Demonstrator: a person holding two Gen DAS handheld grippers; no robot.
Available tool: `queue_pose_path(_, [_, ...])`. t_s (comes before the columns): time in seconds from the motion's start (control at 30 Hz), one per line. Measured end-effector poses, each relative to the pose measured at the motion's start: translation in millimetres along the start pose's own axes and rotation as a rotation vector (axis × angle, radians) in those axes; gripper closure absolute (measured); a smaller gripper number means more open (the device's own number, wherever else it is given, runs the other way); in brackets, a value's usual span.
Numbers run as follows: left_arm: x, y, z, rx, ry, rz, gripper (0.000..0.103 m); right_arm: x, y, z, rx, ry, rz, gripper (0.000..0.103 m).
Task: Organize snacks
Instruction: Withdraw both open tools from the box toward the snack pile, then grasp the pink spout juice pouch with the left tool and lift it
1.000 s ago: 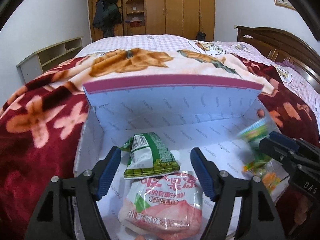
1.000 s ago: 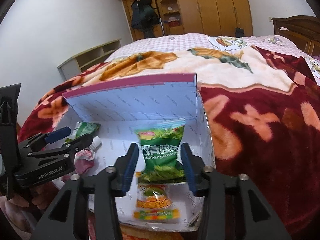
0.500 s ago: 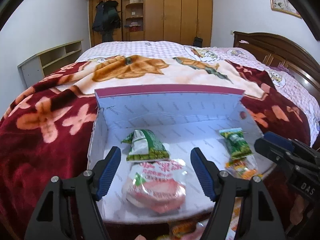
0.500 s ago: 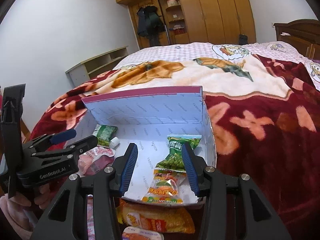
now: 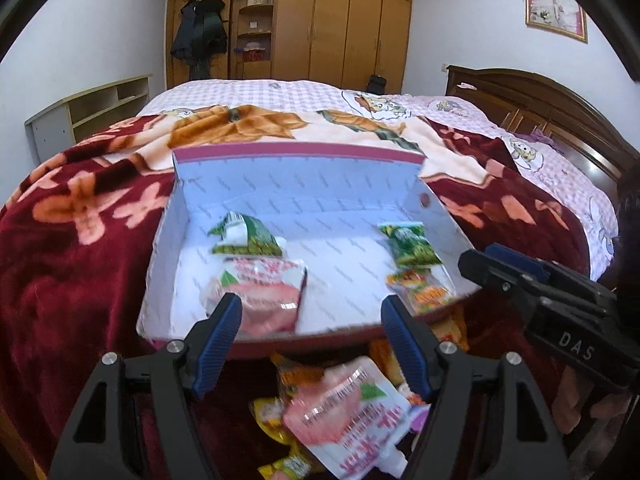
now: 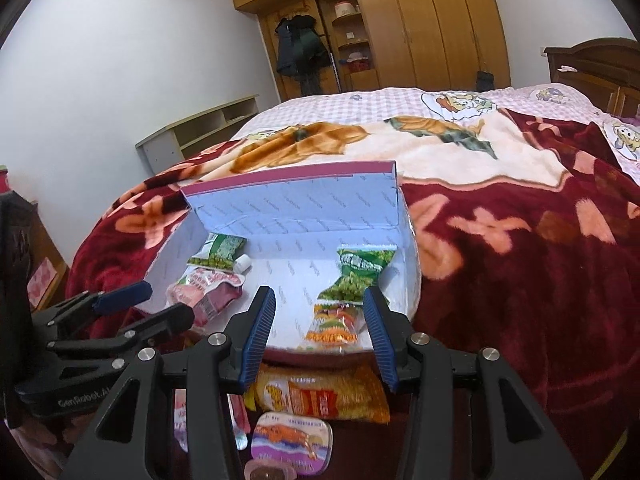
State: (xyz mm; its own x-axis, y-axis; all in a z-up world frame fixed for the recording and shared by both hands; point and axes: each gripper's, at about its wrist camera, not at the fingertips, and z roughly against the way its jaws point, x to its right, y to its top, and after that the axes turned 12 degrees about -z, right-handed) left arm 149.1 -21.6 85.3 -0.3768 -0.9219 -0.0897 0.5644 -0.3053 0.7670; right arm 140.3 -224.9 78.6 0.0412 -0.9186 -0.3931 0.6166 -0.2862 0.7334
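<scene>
Both grippers are seen hovering at the near edge of the open white box (image 5: pixel 436 216) on the red blanket (image 5: pixel 72 264). Left gripper (image 5: pixel 311 322): jaws spread wide, nothing pinched. Right gripper (image 6: pixel 319 326): jaws parted, nothing between the pads.

Four snacks are located inside the box. A green pea packet (image 5: pixel 246 236) and a pink pouch (image 5: pixel 260 292) are laid at its left side, touching. A second green packet (image 6: pixel 358 276) and an orange candy packet (image 6: pixel 334 326) are laid at the right, end to end.

Loose snacks are piled on the blanket in front of the box: another pink pouch (image 5: pixel 352 420), an orange bag (image 6: pixel 320 396), a flat jelly cup (image 6: pixel 292 440).
</scene>
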Motion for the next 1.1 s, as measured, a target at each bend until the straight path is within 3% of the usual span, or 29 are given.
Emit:
queue_pose_path(0.5, [16, -36, 11, -0.046, 0.002, 0.055, 0.027, 3, -32, 32, 0.009, -0.003, 0.015, 0.056])
queue_pose_path(0.63, [23, -43, 10, -0.072, 0.050, 0.055, 0.026, 2, -42, 37, 0.015, -0.006, 0.036, 0.056])
queue_pose_path(0.7, [29, -45, 9, -0.082, 0.083, 0.040, 0.017, 2, -48, 39, 0.020, -0.011, 0.046, 0.056])
queue_pose_path(0.9, [44, -52, 0, -0.100, 0.068, 0.023, 0.017, 12, -65, 42, 0.031, -0.037, 0.027, 0.056])
queue_pose_path(1.1, [48, -55, -13, -0.109, 0.110, 0.046, 0.017, 27, -84, 42, 0.024, -0.063, -0.007, 0.056])
